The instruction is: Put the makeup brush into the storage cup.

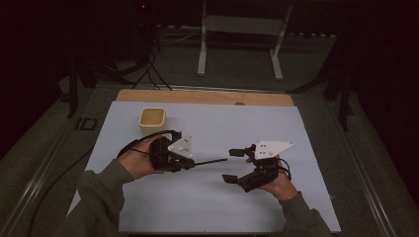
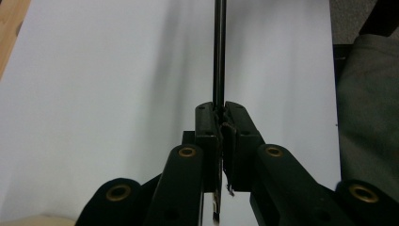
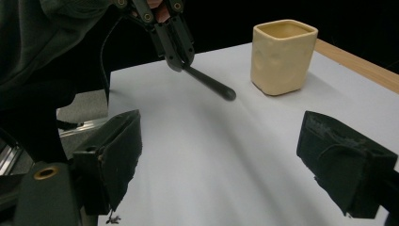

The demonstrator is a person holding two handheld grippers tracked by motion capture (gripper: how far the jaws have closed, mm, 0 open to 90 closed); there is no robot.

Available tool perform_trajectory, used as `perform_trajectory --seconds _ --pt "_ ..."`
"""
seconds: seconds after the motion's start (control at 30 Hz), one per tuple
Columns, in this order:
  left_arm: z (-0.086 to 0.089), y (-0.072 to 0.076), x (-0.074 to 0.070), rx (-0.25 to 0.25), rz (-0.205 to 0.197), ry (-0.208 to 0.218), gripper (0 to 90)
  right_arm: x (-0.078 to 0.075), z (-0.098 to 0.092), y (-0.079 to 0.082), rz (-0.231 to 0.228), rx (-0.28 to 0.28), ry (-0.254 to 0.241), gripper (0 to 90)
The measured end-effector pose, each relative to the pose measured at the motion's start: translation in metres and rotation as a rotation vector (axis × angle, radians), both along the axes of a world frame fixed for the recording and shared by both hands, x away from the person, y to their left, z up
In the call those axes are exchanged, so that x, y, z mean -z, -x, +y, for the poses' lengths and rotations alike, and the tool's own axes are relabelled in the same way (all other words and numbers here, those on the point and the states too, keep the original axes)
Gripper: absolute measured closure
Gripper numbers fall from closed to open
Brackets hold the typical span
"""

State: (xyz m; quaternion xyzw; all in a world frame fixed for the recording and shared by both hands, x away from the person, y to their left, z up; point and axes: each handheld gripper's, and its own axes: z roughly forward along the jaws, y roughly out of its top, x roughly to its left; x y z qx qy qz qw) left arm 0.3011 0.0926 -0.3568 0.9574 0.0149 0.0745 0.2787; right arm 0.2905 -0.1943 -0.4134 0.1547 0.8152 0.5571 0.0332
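Dim room, white bench [image 1: 207, 197]: we judge the thin dark rod [image 1: 210, 161] light, stiff and slippery, best pinched at its end as our left claw [image 1: 190, 164] grips it above the bench, right claw [image 1: 234, 165] agape.

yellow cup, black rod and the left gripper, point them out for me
yellow cup [image 3: 282, 59], right gripper view, front wall
black rod [image 1: 210, 161], high view, mid-shaft
left gripper [image 2: 219, 109], left gripper view, tips shut on the rod
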Motion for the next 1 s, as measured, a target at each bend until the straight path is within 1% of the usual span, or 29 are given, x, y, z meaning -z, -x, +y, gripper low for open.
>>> perform_trajectory --seconds 0.1,0.2,0.37,0.47,0.53,0.67,0.77,0.83,0.87,1.0 --pt "-0.002 0.001 0.001 0.009 0.004 -0.001 86.5 0.0 0.002 0.001 -0.003 -0.01 0.003 14.6" --pt "-0.004 0.001 0.001 0.014 0.003 -0.002 86.5 -0.001 0.004 0.001 0.0 -0.023 0.004 17.1" --pt "-0.009 0.003 0.002 0.03 0.006 -0.004 86.5 -0.001 0.005 0.002 -0.005 -0.044 -0.004 27.6" --pt "-0.011 0.005 0.002 0.042 0.007 -0.004 86.5 -0.001 0.004 0.002 -0.005 -0.071 -0.017 38.7" --pt "-0.012 0.006 0.003 0.051 0.008 -0.007 86.5 -0.001 0.004 0.003 -0.003 -0.089 -0.019 43.8" --pt "-0.014 0.007 0.003 0.064 0.008 -0.005 86.5 -0.001 0.006 0.003 0.004 -0.122 -0.014 51.2" --pt "-0.015 0.008 0.003 0.078 0.003 -0.012 86.4 0.0 0.007 0.004 0.009 -0.141 -0.009 57.6" --pt "-0.015 0.008 0.004 0.082 0.008 -0.005 86.4 0.0 0.008 0.004 0.01 -0.153 -0.004 62.4" --pt "-0.016 0.008 0.004 0.086 0.007 -0.007 86.4 0.0 0.008 0.004 0.009 -0.156 -0.002 65.4" --pt "-0.018 0.009 0.004 0.09 0.013 -0.009 86.2 0.001 0.009 0.003 0.015 -0.165 0.006 72.5"
